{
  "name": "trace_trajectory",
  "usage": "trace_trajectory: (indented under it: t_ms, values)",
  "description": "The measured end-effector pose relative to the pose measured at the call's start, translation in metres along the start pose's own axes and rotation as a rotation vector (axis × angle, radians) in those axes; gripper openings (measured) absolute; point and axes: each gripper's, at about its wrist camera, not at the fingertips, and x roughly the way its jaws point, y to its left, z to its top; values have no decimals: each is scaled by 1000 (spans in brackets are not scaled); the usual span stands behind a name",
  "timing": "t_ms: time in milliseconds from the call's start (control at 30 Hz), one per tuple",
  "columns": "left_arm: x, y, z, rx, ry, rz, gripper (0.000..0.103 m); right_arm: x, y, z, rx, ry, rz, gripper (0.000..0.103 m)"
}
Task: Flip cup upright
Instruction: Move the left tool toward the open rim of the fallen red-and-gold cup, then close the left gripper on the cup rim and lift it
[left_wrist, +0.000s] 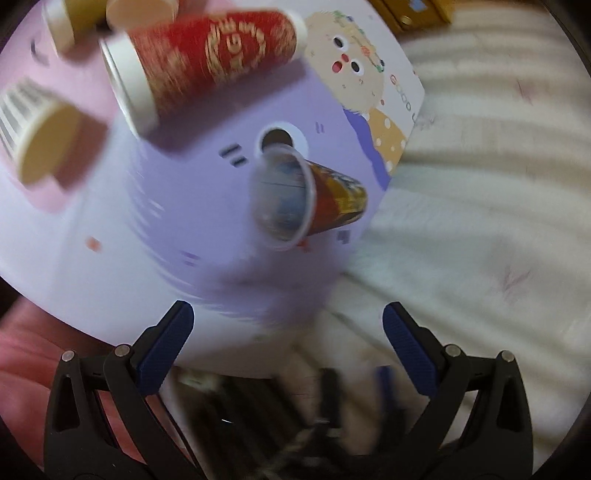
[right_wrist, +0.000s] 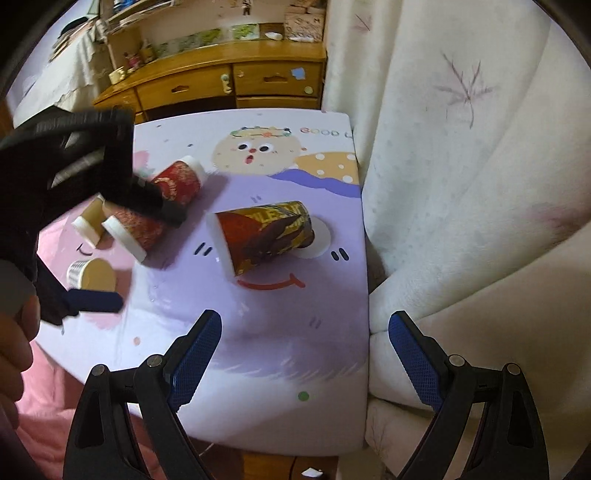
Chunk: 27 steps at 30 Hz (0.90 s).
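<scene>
Cup (right_wrist: 264, 236) lies sideways on lavender table (right_wrist: 332, 350), seemingly free; both tools released.

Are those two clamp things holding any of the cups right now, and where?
Nothing is held. The left gripper and right gripper are both open and empty. The nearest cup lies on its side on the table, untouched.

Indoor lighting was soft and even. The left wrist view was heavily motion-blurred, smearing the red-and-gold paper cup (left_wrist: 207, 62). The right wrist view was sharper; the lilac cartoon-printed tabletop (right_wrist: 258, 332) showed faint shadows. Fisheye curvature and dark vignetting marked the edges of both views.
</scene>
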Motion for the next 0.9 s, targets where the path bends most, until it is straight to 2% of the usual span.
trace_trajectory:
  t_ms: [100,133,233,467,567,700,800,900]
  values:
    - [24,-5,5,-95,7,-91,101,22,-8,0,36,24,39,93]
    - [30,-5,6,-112,-2,-99,101,29,-11,0,48,31,54,93]
    - [46,-5,10,-163,-36,-106,101,53,-20,2,66,36,84,93]
    - [75,0,27,-295,-41,-130,101,100,-28,1,109,60,36,93]
    - [92,-1,33,-339,-20,-153,101,117,-29,5,117,67,20,93]
    - [108,0,37,-388,-13,-178,101,122,-35,2,152,80,24,93]
    - [112,0,43,-405,-50,-171,102,126,-42,-1,171,97,18,93]
    - [116,0,55,-408,-40,-167,102,131,-46,-6,183,122,-4,93]
